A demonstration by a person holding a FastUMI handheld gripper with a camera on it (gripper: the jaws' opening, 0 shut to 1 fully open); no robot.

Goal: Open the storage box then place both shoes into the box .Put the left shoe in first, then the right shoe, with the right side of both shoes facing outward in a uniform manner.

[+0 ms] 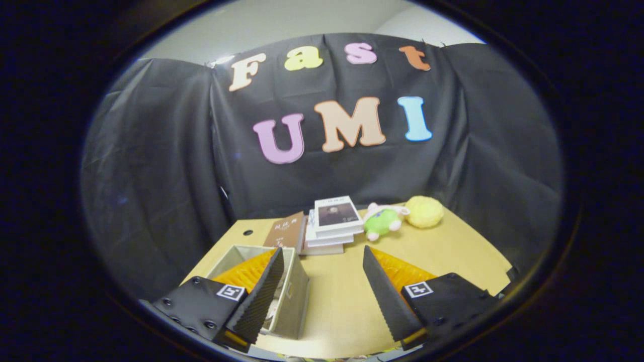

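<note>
My gripper [322, 256] is open, its two fingers spread wide above the wooden table [342, 296], with nothing between them. A beige fabric storage box [294, 294] stands on the table under and beside the left finger, its top open. Something pale shows inside the box behind that finger; I cannot tell what it is. The finger hides most of the box's inside.
Beyond the fingers lies a stack of books [333, 223], with a brown book [286, 232] leaning next to it. A green and pink plush toy [383, 221] and a yellow plush [424, 211] sit at the back right. A black cloth wall encloses the table.
</note>
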